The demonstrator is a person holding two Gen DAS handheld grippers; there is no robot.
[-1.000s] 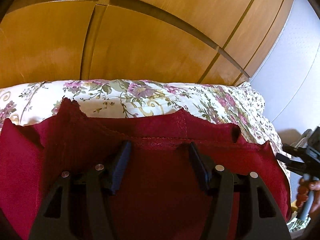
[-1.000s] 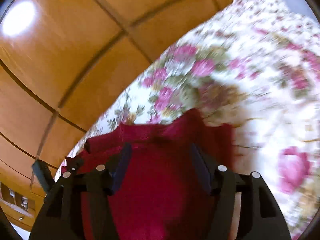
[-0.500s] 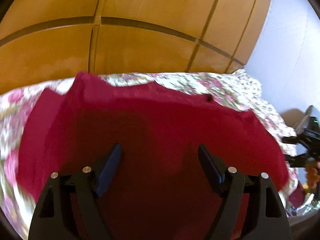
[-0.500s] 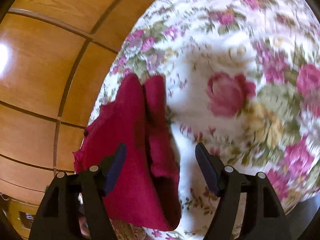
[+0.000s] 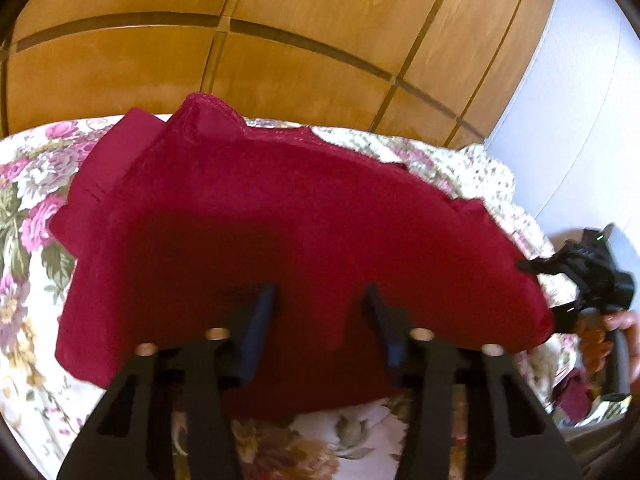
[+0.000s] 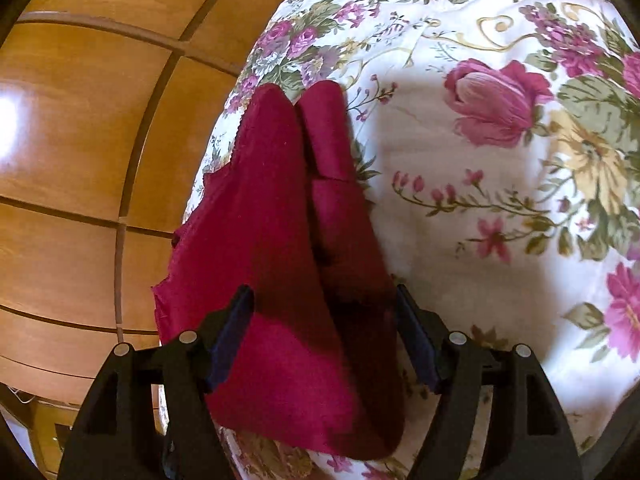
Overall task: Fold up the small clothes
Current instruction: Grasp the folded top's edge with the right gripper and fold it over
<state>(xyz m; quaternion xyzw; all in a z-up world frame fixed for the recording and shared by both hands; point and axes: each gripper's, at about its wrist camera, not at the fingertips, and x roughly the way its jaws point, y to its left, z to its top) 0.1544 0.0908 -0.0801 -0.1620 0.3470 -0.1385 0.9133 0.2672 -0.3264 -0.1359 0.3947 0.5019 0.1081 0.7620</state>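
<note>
Both grippers, left (image 5: pixel 318 312) and right (image 6: pixel 324 328), had released the red garment (image 5: pixel 280 240), which lay folded on the floral bedspread (image 6: pixel 500 240), jaws spread.

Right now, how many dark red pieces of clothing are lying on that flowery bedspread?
1 for certain: a dark red knit garment, folded over itself on the floral bedspread, near its edge by the wooden panelling. More may lie out of view.

Red garment (image 5: pixel 304 232) hides bedsheet (image 5: pixel 24 208) underneath; tongs' bases cut off.
</note>
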